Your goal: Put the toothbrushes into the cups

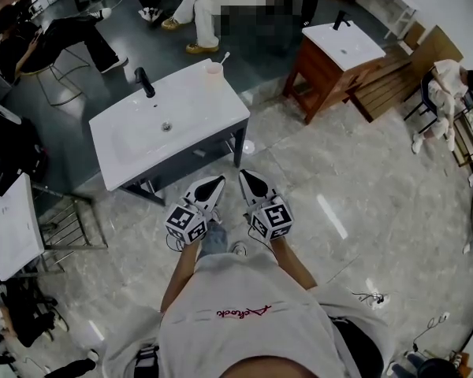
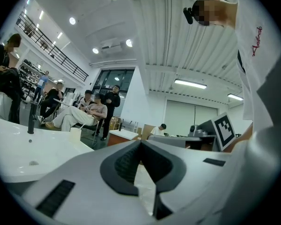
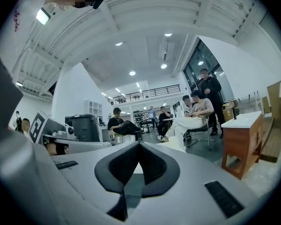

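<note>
Head view: your left gripper (image 1: 219,181) and right gripper (image 1: 244,175), fingers closed on nothing, hover short of the white basin tabletop (image 1: 197,124). At its far corner a slim white toothbrush (image 1: 224,57) stands in a pale plastic cup (image 1: 214,70). It is probably light, stiff and slippery, so grip it mid-handle.

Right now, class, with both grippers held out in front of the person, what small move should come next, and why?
Probably a step closer to the white washbasin. The left gripper and the right gripper are both shut, empty and short of its counter, where the cup stands near the far edge. I can't make out a loose toothbrush from here.
</note>
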Motion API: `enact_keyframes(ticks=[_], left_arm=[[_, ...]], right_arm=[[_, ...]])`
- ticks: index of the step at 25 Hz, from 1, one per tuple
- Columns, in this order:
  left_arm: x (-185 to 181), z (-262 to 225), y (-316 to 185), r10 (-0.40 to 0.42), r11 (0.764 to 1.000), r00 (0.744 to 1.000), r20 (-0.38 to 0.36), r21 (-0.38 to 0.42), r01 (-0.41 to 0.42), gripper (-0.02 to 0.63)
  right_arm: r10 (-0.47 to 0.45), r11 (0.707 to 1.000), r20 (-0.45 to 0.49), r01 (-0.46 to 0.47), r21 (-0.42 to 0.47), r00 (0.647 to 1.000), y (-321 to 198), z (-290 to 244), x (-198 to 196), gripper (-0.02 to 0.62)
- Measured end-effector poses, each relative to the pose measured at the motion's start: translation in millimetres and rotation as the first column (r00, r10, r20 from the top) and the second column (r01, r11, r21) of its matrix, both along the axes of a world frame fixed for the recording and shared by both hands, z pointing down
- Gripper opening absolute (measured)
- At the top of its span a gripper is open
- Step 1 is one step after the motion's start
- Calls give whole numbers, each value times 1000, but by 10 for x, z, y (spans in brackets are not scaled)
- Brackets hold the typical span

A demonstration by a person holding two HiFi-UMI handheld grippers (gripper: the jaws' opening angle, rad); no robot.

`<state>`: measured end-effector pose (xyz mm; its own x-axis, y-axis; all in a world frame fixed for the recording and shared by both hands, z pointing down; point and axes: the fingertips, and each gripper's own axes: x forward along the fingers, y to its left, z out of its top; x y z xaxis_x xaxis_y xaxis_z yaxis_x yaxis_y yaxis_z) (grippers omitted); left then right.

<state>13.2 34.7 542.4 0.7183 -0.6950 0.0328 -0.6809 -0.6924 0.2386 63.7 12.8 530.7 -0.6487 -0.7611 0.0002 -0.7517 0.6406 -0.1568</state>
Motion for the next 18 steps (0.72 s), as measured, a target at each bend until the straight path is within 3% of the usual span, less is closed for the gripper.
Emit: enact_keyframes(ticks=[18], left_arm=[[148, 35, 542, 8, 1000, 1000, -7, 14, -8, 12]], right_arm=[[2, 1000, -5, -2, 15, 1000, 520, 25, 99, -6]])
